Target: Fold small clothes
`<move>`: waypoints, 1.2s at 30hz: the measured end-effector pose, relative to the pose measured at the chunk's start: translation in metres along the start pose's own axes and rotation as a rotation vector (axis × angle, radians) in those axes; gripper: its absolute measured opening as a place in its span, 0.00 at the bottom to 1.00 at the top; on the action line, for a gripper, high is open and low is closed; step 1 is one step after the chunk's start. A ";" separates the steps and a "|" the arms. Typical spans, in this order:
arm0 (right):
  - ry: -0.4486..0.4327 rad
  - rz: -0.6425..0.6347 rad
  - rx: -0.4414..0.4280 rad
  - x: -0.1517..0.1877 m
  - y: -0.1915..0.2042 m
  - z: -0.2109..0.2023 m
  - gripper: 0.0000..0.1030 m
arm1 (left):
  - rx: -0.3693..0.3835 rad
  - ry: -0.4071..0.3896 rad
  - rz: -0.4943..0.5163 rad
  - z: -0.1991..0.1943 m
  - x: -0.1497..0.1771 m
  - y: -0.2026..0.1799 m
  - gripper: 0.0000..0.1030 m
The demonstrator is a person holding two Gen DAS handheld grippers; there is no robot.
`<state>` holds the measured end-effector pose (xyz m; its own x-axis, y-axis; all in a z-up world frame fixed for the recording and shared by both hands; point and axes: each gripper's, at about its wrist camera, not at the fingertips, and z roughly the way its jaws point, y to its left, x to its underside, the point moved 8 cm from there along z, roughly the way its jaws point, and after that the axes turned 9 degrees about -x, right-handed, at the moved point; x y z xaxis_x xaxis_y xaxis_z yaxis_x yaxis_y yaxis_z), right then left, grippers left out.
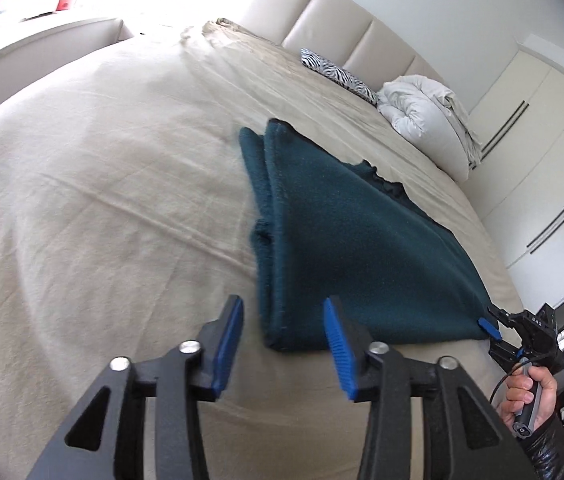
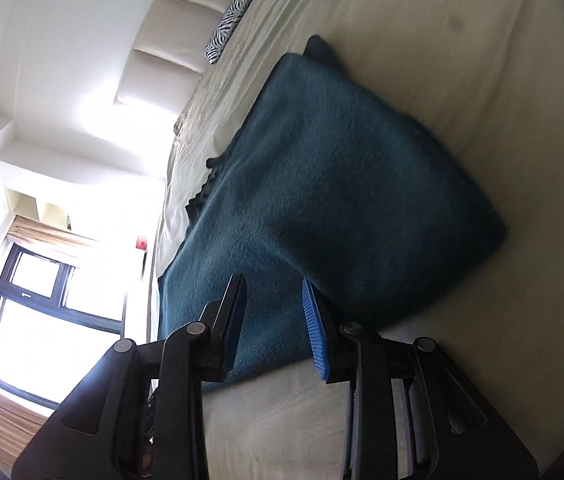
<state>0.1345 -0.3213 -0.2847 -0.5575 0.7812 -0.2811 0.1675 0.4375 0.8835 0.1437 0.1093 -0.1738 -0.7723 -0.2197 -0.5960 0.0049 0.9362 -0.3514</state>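
Note:
A dark teal fleece cloth [image 1: 361,240] lies folded in layers on the beige bed sheet [image 1: 102,200]. My left gripper [image 1: 283,308] is open just in front of the cloth's near left corner, and its blue pads [image 1: 230,336] touch nothing. My right gripper [image 1: 489,324] sits at the cloth's near right corner, with a hand [image 1: 529,396] on its handle. In the right wrist view the right gripper [image 2: 272,292] hovers over the teal cloth [image 2: 341,180]. Its pads [image 2: 313,324] stand apart, with flat fabric showing between them.
A padded headboard [image 1: 345,24] runs along the far side of the bed. A zebra-print cushion [image 1: 337,72] and a bundled white duvet [image 1: 429,120] lie near it. White wardrobe doors [image 1: 541,140] stand to the right, and a window [image 2: 42,312] shows in the right wrist view.

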 end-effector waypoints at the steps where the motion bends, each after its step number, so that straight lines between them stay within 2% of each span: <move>1: 0.001 -0.013 0.002 0.000 0.005 0.000 0.29 | -0.003 -0.028 -0.020 -0.008 -0.004 0.006 0.60; 3: 0.030 -0.040 -0.018 0.007 0.022 0.008 0.31 | 0.000 -0.042 -0.055 -0.014 -0.012 0.013 0.63; 5: 0.079 -0.077 -0.037 0.022 0.044 0.036 0.31 | -0.002 -0.009 -0.081 -0.009 -0.017 0.016 0.64; 9: 0.203 -0.114 -0.078 0.052 0.073 0.085 0.31 | 0.091 0.078 -0.134 0.013 -0.023 0.011 0.64; 12: 0.254 -0.121 -0.117 0.065 0.090 0.113 0.32 | 0.150 0.144 -0.220 0.036 -0.031 0.012 0.64; 14: 0.280 -0.130 -0.143 0.066 0.099 0.123 0.32 | 0.205 0.177 -0.268 0.050 -0.037 0.012 0.65; 19: 0.319 -0.120 -0.198 0.058 0.114 0.138 0.32 | 0.280 0.217 -0.364 0.073 -0.057 0.017 0.65; 24: 0.364 -0.094 -0.232 0.062 0.126 0.161 0.32 | 0.286 0.262 -0.316 0.079 -0.053 0.003 0.64; 27: 0.388 -0.079 -0.237 0.061 0.127 0.181 0.32 | 0.330 0.300 -0.354 0.081 -0.049 -0.004 0.63; 28: 0.398 -0.076 -0.239 0.061 0.127 0.187 0.32 | 0.331 0.309 -0.368 0.082 -0.049 -0.004 0.61; 30: 0.411 -0.074 -0.240 0.063 0.129 0.191 0.32 | 0.322 0.339 -0.376 0.086 -0.048 -0.006 0.46; 32: 0.421 -0.074 -0.240 0.067 0.134 0.199 0.32 | 0.323 0.373 -0.379 0.091 -0.043 -0.010 0.24; 36: 0.423 -0.069 -0.236 0.062 0.139 0.211 0.32 | 0.319 0.367 -0.380 0.089 -0.041 -0.011 0.19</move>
<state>0.2952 -0.1182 -0.2581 -0.8506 0.4827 -0.2086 -0.0435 0.3307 0.9427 0.2316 0.0839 -0.2097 -0.9252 -0.3603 -0.1191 -0.1679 0.6701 -0.7230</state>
